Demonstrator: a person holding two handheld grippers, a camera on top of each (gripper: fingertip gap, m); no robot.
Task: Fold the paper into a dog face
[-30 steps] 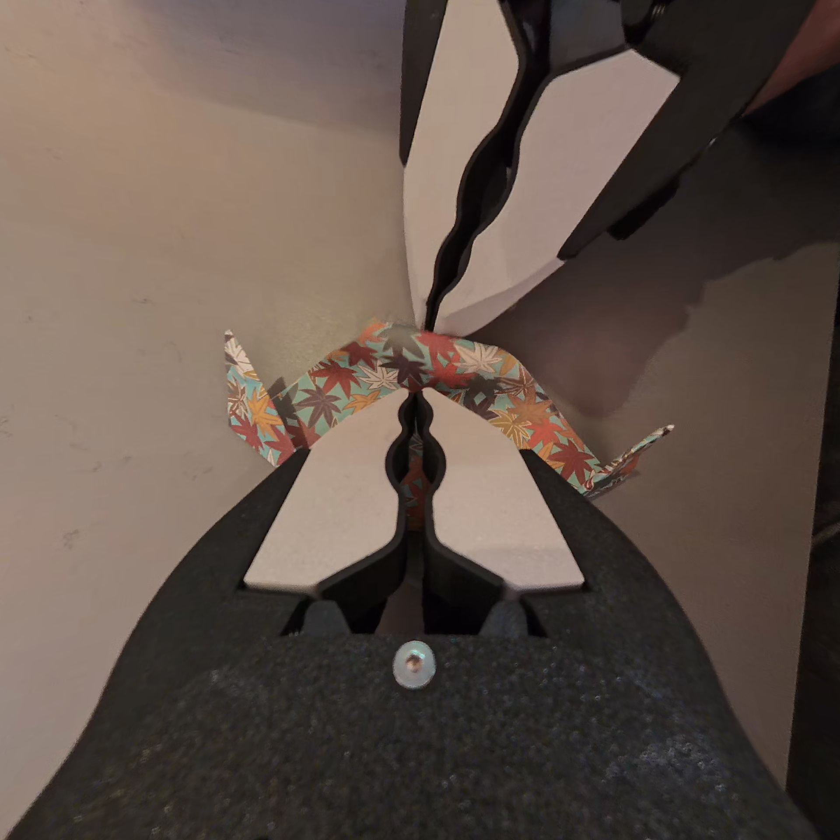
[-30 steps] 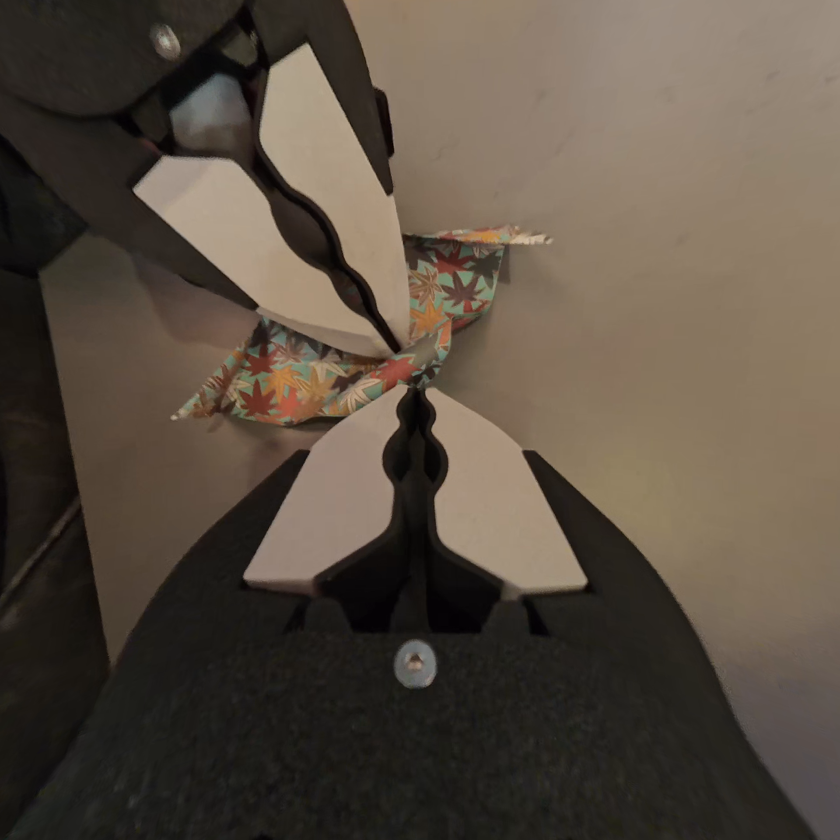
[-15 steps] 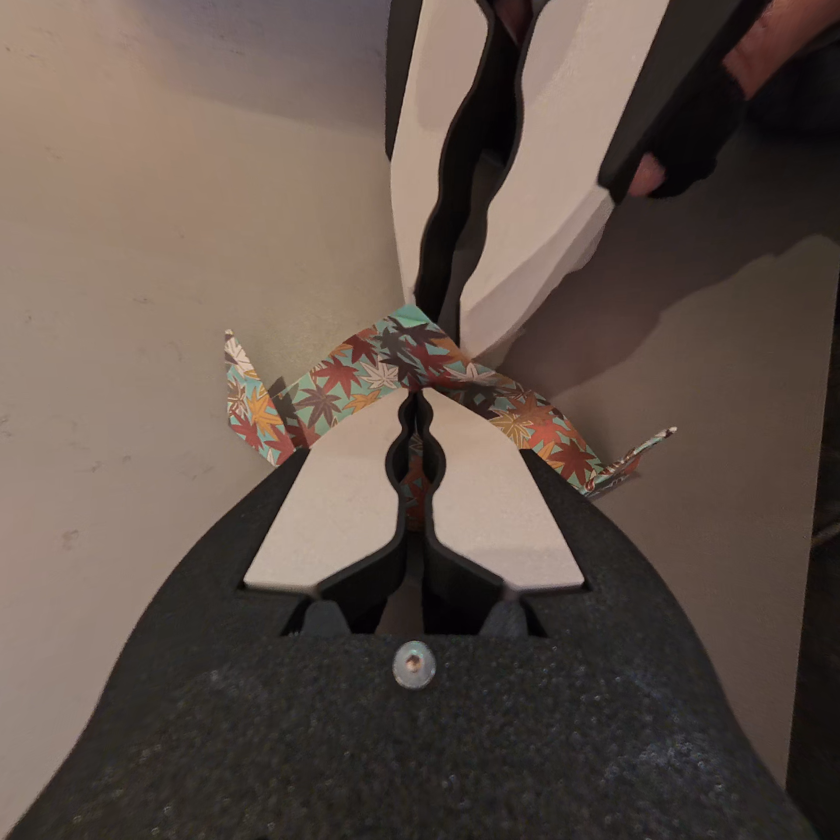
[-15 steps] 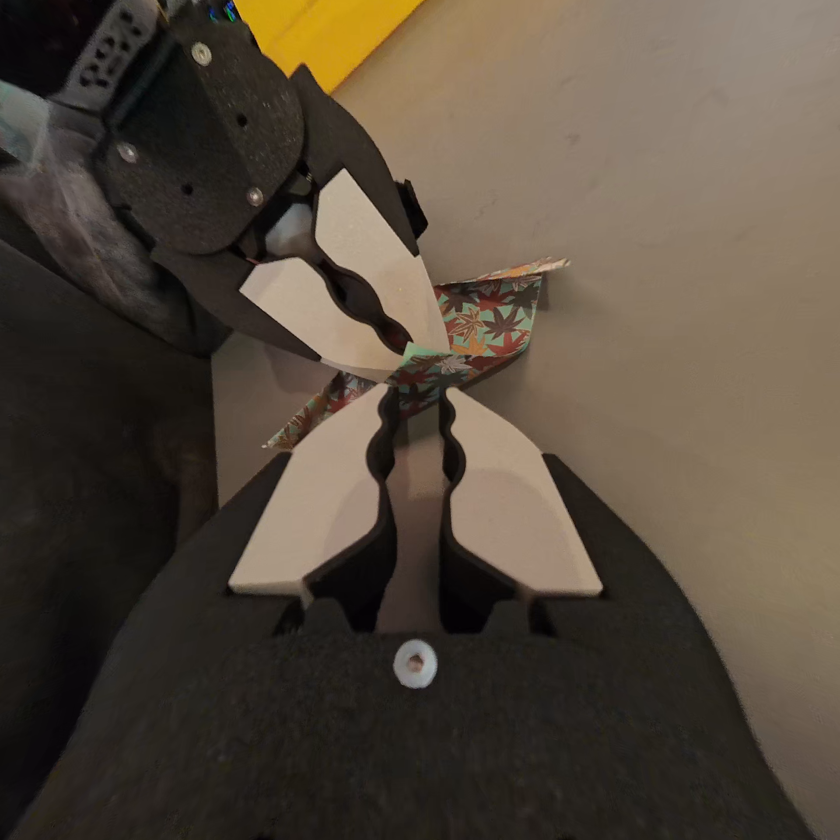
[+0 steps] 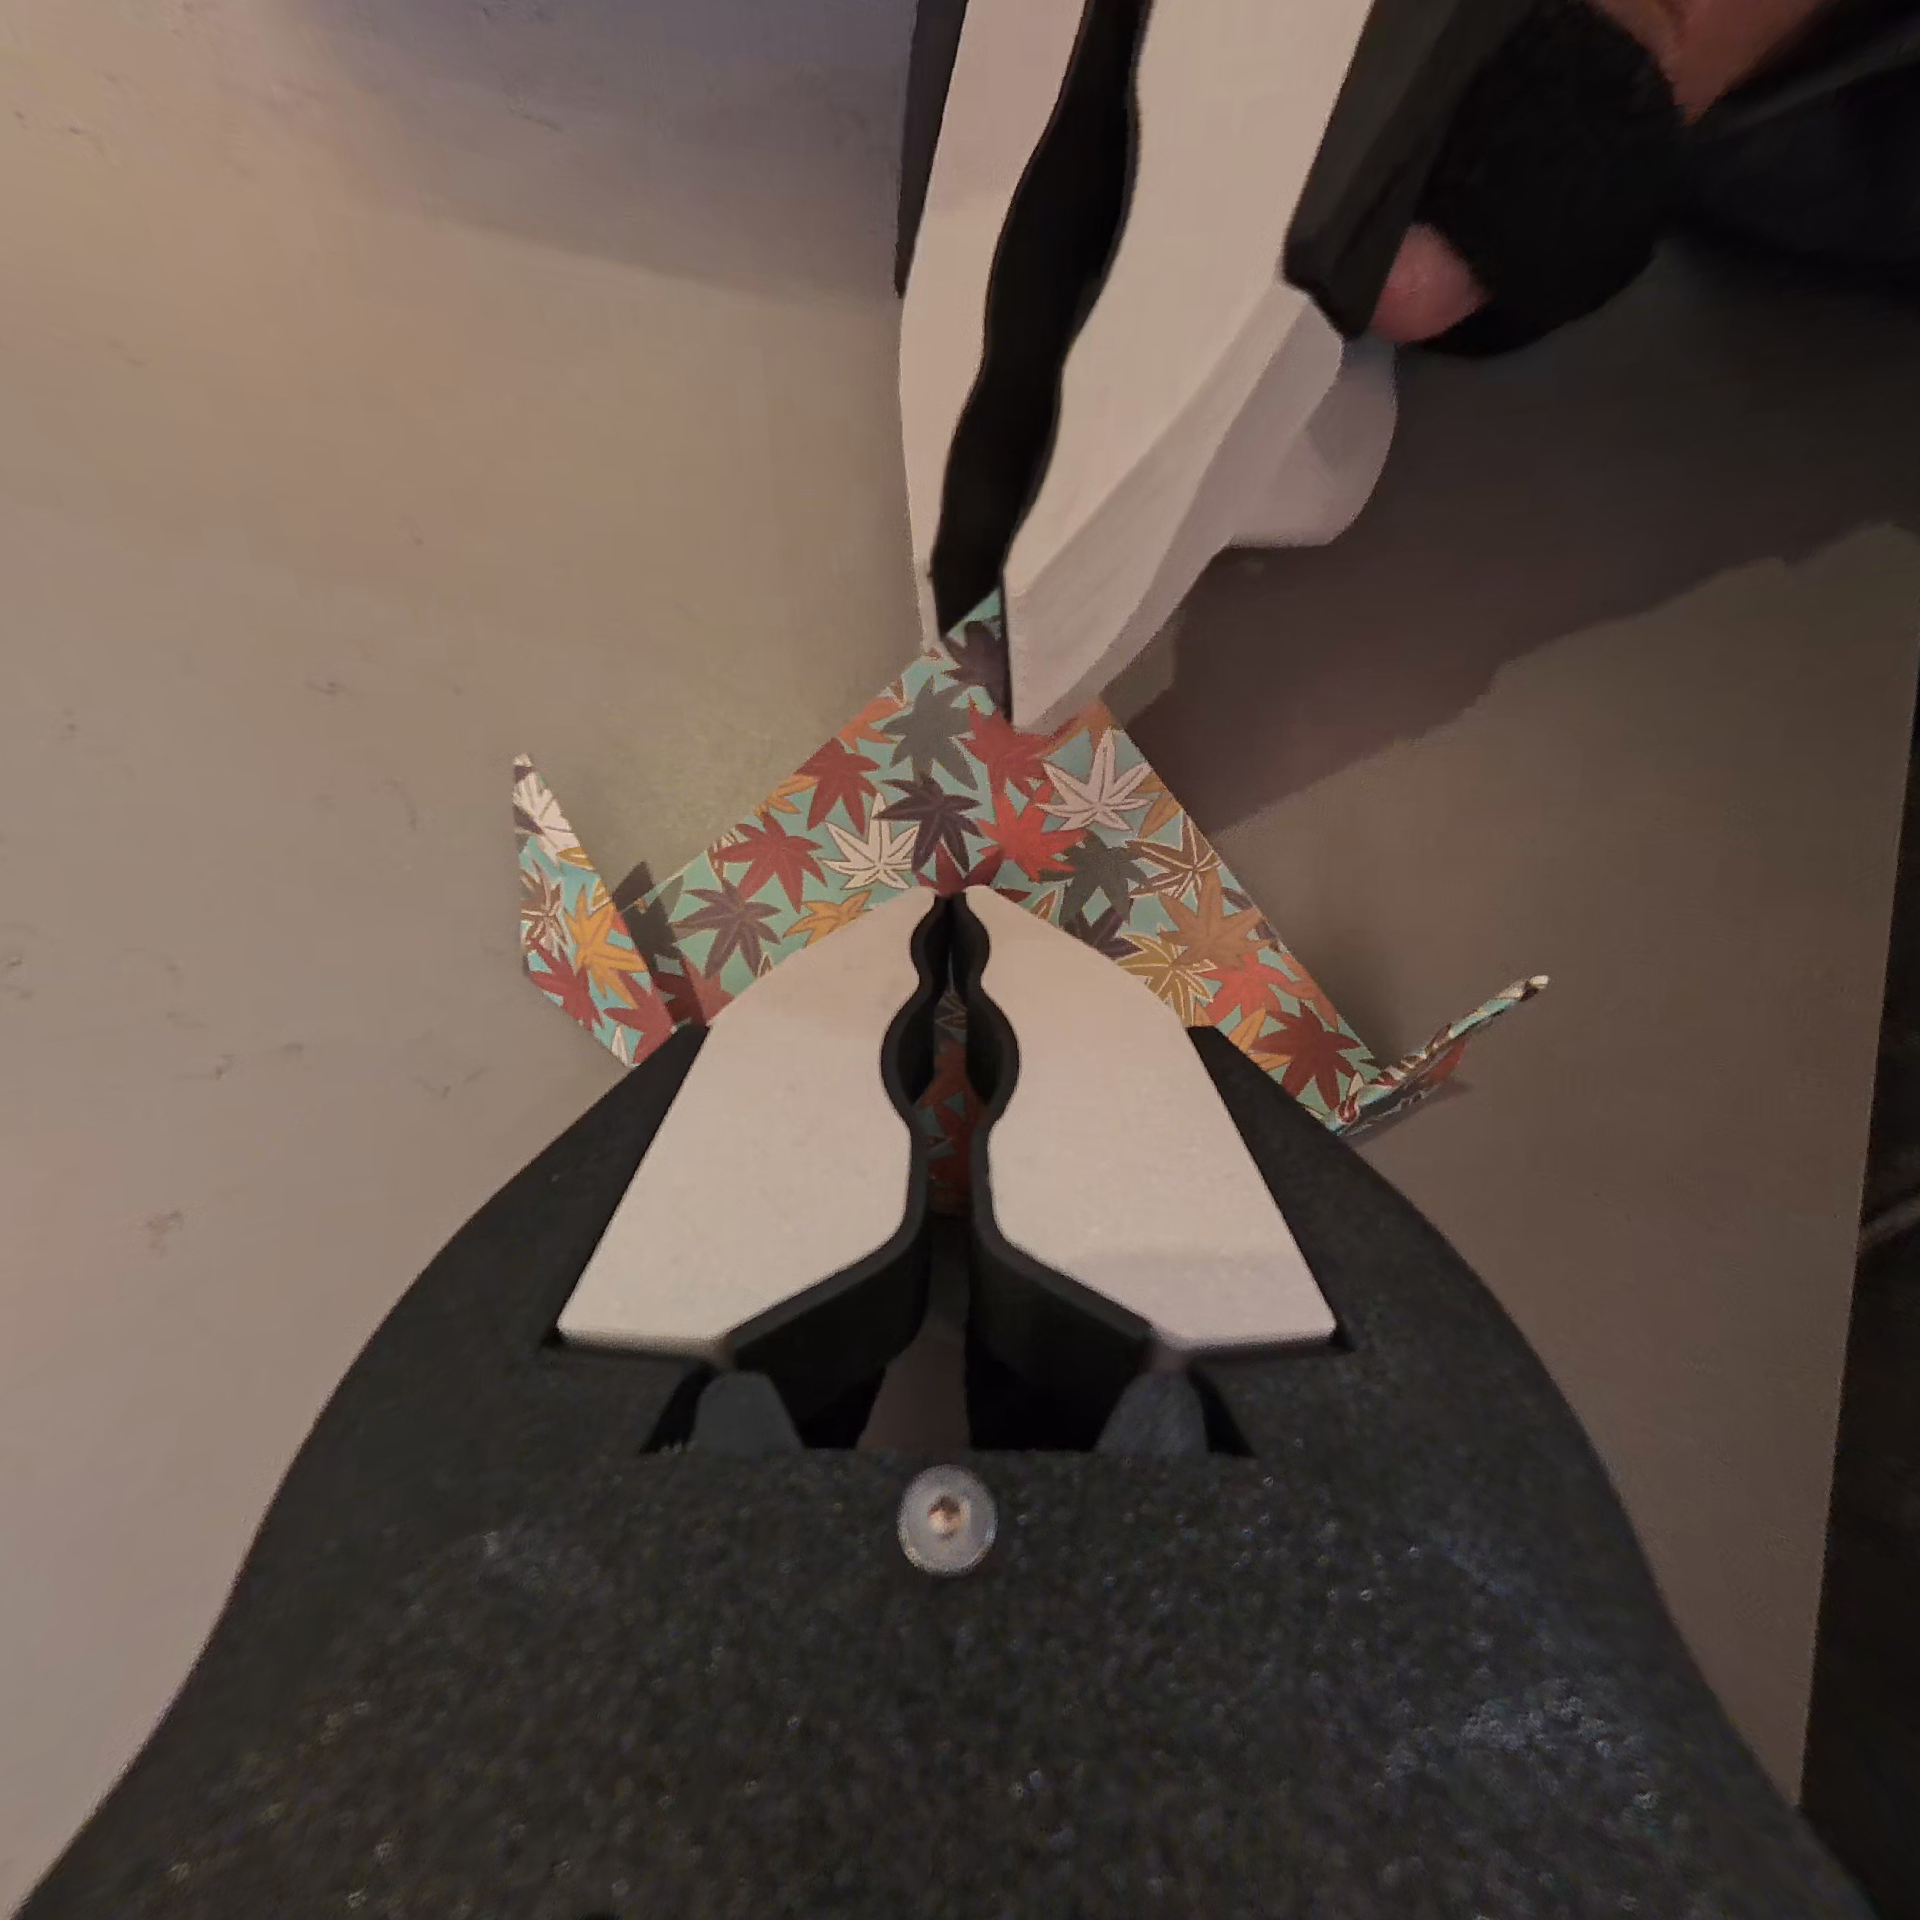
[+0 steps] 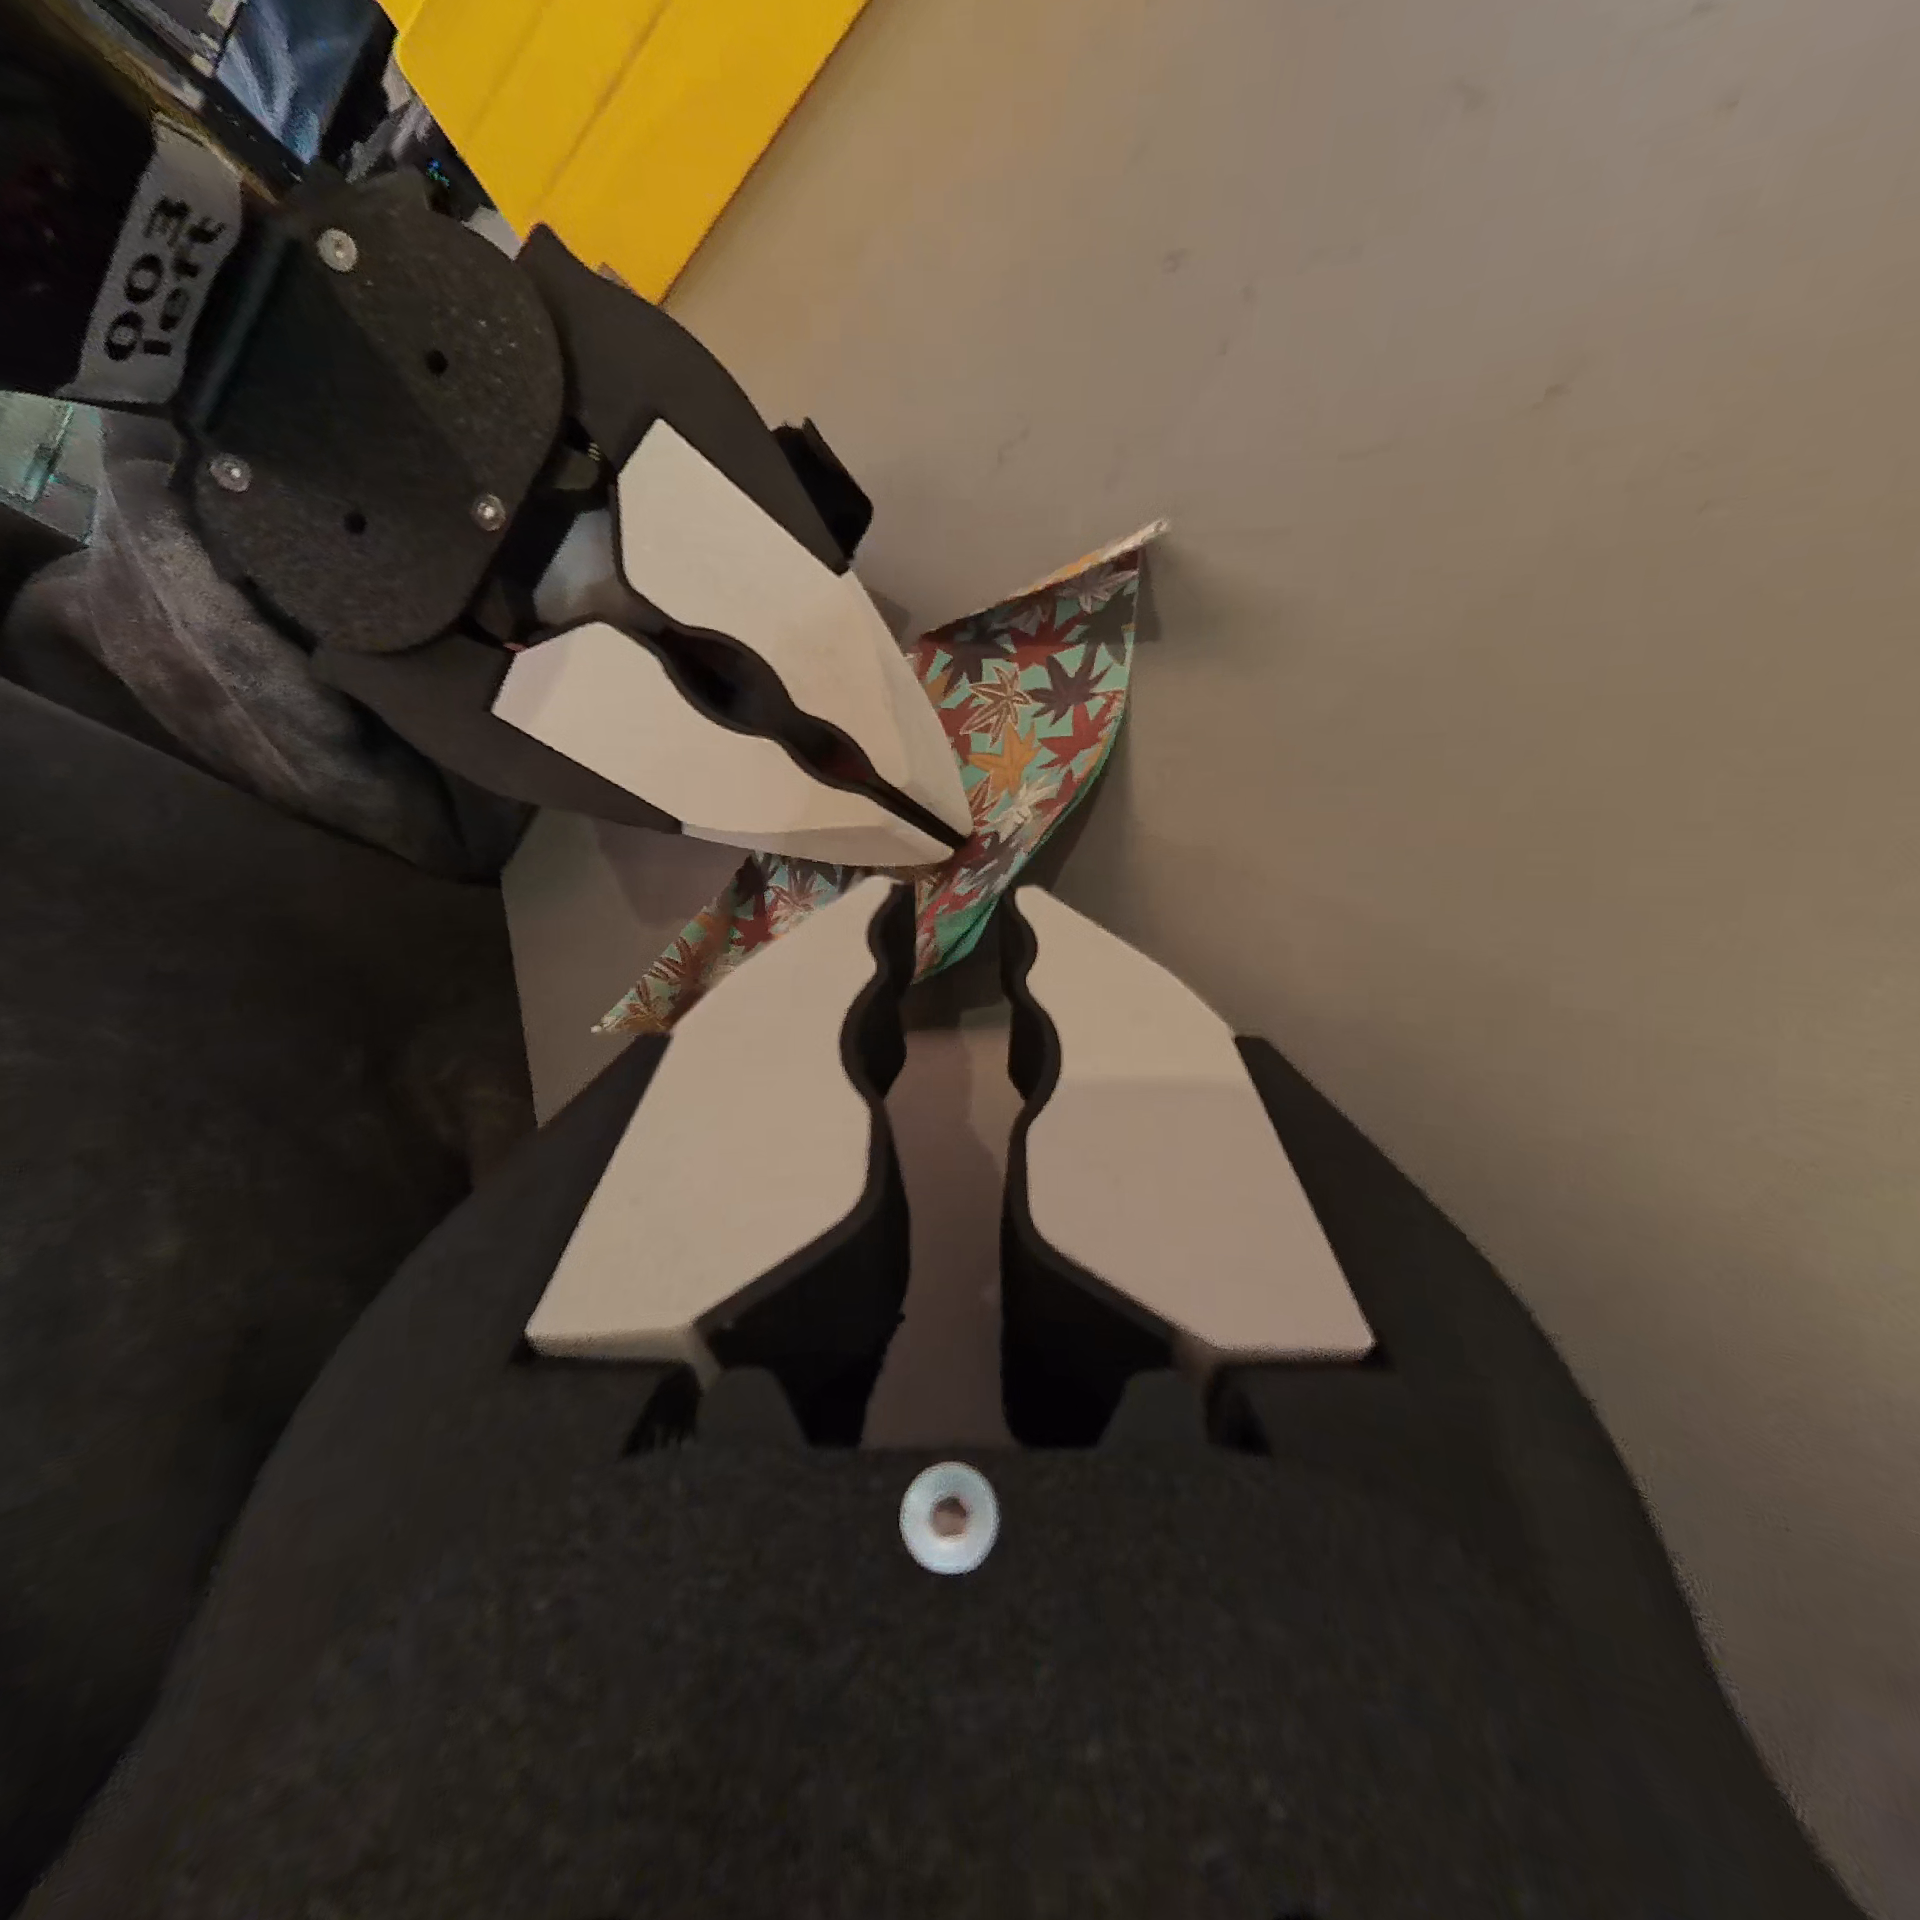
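Note:
The folded paper, printed with maple leaves on teal, stands up off the beige table in a peaked shape with a raised flap at each end. My left gripper is shut on the paper's lower middle, and the paper shows in the slot between its fingers. My right gripper comes in from above, open, with the paper's top corner between its fingertips. In the right wrist view the right gripper is open with a narrow gap, a teal fold of the paper in it, and the left gripper is pinched shut on the paper just beyond.
A gloved hand holds the right gripper at the top right. A dark surface borders the table on the left of the right wrist view, and shows as a dark strip in the left wrist view. A yellow object lies beyond the table. Less than 4 cm separates the two grippers' tips.
My right gripper went from shut on the paper's top edge to open and drew back a little. The paper's top corner sprang up into a peak. My left gripper kept its hold.

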